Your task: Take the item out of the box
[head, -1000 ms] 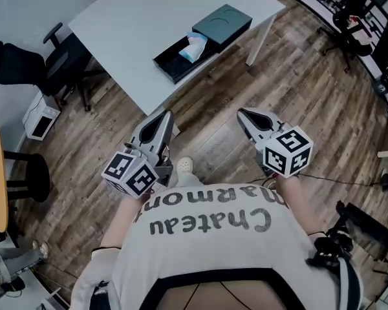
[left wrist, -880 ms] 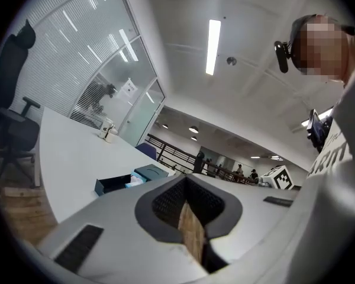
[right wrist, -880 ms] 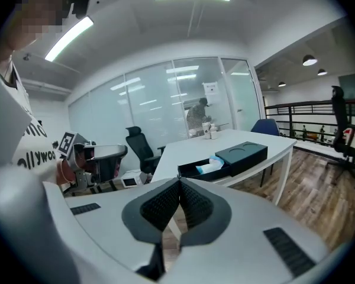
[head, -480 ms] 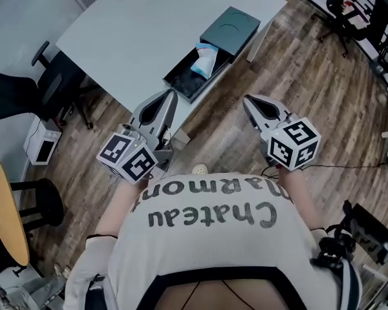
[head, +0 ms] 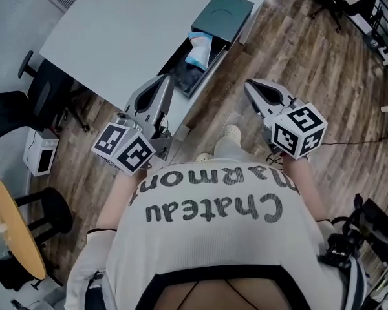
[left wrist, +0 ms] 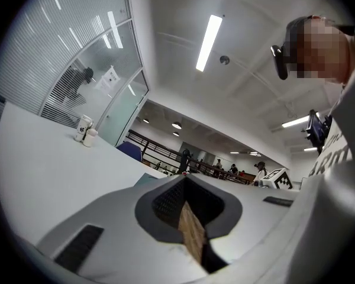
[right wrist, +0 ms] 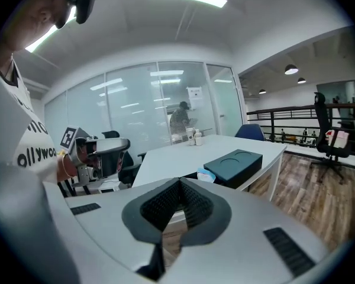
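Wood-plank floor (head: 297, 63) is seen around a white worktop (head: 116, 37). "Chateau Marmon" is printed on the person's shirt (head: 213, 237). A dark open box (head: 181, 76) is set at the worktop's edge, its lid (head: 223, 11) alongside. The left hand-held gripper (head: 163, 79) and right hand-held gripper (head: 249, 84) are pressed together, empty. A pale blue item (head: 199, 49) is left inside the box.

The person stood with both arms bent and pushed forward from the chest, a gripper in each hand. The left forearm (head: 116, 197) and right forearm (head: 308, 189) were bare below the sleeves. The left gripper (head: 163, 79) pointed ahead, roughly level, its jaws pressed together with nothing between them. The right gripper (head: 248, 82) was held well apart from it and tipped slightly downward, jaws likewise closed and empty. The left cube (head: 124, 148) and right cube (head: 299, 130) sat at the rear, nearest the body.
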Motion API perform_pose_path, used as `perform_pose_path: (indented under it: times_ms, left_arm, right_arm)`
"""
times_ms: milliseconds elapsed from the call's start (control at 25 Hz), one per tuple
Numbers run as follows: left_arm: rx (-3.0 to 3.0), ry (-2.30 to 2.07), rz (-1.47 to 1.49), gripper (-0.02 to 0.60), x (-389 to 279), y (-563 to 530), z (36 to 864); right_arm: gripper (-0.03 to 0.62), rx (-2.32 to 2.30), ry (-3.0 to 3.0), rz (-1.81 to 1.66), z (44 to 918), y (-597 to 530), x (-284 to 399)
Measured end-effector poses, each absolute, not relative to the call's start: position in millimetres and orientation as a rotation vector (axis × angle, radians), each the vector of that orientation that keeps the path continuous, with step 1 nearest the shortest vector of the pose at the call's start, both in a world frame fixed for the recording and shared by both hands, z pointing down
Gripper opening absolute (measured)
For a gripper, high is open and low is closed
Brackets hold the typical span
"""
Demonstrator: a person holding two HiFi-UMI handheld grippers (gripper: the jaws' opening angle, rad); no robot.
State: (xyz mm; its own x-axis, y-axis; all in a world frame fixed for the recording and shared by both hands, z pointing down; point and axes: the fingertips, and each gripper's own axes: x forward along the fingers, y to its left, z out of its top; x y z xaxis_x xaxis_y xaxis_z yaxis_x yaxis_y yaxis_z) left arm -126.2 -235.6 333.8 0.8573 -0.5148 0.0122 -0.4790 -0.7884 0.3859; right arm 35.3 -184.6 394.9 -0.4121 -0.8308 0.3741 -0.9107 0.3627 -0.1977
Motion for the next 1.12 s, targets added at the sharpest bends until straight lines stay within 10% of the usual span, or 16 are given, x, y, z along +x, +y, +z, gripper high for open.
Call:
perform_pose_path:
  times_ms: [1120]
  left_arm:
    - [2.544,-1.046,0.000,-0.008,-49.6,-367.1,372.2]
  right_arm:
    - [-0.002,1.275,-2.549,0.505,405.1,-355.7,115.6]
